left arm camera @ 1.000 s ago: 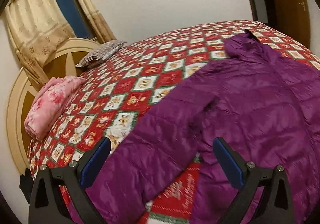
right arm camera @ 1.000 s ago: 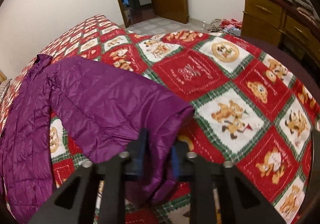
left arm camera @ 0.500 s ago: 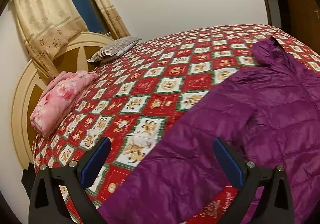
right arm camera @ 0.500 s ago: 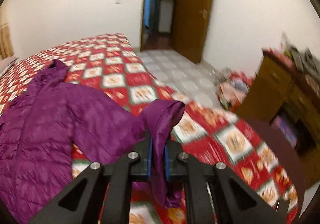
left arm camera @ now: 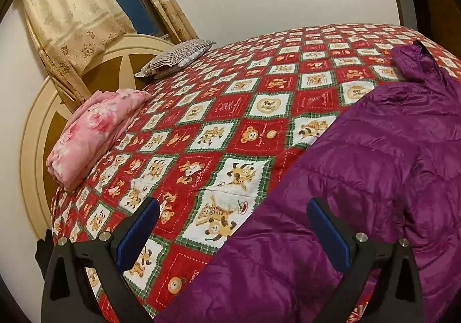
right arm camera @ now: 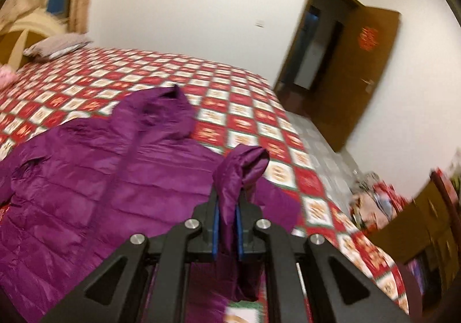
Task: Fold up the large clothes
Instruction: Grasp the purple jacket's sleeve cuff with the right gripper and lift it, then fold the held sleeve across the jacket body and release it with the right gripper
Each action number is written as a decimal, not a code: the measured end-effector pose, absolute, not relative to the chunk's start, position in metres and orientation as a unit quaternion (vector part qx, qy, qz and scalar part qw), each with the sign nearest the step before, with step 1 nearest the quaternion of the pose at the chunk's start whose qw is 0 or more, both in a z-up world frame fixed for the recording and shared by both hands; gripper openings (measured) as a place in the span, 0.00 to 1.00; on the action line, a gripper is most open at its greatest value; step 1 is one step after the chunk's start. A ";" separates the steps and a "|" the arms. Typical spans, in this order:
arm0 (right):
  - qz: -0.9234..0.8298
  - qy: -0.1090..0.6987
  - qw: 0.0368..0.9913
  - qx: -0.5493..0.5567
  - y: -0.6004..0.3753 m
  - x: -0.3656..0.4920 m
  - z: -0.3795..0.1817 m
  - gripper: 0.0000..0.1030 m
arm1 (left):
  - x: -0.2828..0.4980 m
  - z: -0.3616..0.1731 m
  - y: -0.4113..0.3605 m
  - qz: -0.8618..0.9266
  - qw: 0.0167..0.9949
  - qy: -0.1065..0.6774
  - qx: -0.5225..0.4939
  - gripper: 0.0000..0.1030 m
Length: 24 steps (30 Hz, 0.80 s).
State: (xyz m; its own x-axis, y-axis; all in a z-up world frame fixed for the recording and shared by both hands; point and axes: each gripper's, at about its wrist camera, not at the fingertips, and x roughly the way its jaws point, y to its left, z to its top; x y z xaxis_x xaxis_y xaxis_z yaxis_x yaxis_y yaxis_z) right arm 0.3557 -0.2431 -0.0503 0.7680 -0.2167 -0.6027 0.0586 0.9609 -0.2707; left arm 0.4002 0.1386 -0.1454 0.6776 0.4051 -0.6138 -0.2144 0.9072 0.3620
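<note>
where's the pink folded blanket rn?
Left wrist view, far left: the pink folded blanket lies at the bed's head end, against the headboard, nearer the camera than the striped pillow.

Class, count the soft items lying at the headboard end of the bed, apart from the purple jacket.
2: a striped pillow by the headboard at the far side, and a folded pink floral quilt at the near corner. Others may be hidden.

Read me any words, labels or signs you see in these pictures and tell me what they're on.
None can be quoted.
Bedspread: stitched script lines in the red squares, too small to read.
Door: a red paper-cut sign, blurred; it looks like a double-happiness character, not certain.
Purple jacket: no label visible.
</note>
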 end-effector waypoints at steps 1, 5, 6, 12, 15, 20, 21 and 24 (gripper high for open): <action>-0.067 0.334 0.932 -0.125 -0.235 0.361 -0.052 0.10 | 0.402 -0.149 0.140 0.170 0.905 0.366 0.132 0.99; -0.029 0.341 0.928 -0.149 -0.188 0.388 -0.071 0.10 | 0.406 -0.159 0.144 0.166 0.902 0.377 0.127 0.99; -0.021 0.342 0.927 -0.154 -0.177 0.391 -0.074 0.10 | 0.407 -0.161 0.145 0.165 0.902 0.379 0.127 0.99; 0.040 0.349 0.919 -0.178 -0.113 0.406 -0.101 0.10 | 0.405 -0.161 0.147 0.164 0.901 0.379 0.134 0.99; 0.066 0.353 0.915 -0.181 -0.089 0.410 -0.114 0.10 | 0.403 -0.159 0.146 0.164 0.902 0.375 0.137 0.99; 0.104 0.362 0.908 -0.183 -0.060 0.408 -0.133 0.10 | 0.400 -0.156 0.140 0.160 0.903 0.374 0.141 0.99; 0.111 0.363 0.907 -0.182 -0.054 0.407 -0.137 0.10 | 0.400 -0.156 0.138 0.160 0.903 0.373 0.142 0.99; 0.125 0.366 0.905 -0.179 -0.040 0.406 -0.146 0.10 | 0.403 -0.158 0.136 0.169 0.900 0.374 0.145 0.99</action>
State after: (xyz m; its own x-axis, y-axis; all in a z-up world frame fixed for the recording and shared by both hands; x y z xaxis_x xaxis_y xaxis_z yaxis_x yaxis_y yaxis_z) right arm 0.4064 -0.0396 -0.1461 0.7014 0.0945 -0.7065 -0.3568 0.9046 -0.2333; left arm 0.4029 0.1356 -0.1585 0.6625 0.4124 -0.6253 -0.1956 0.9010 0.3871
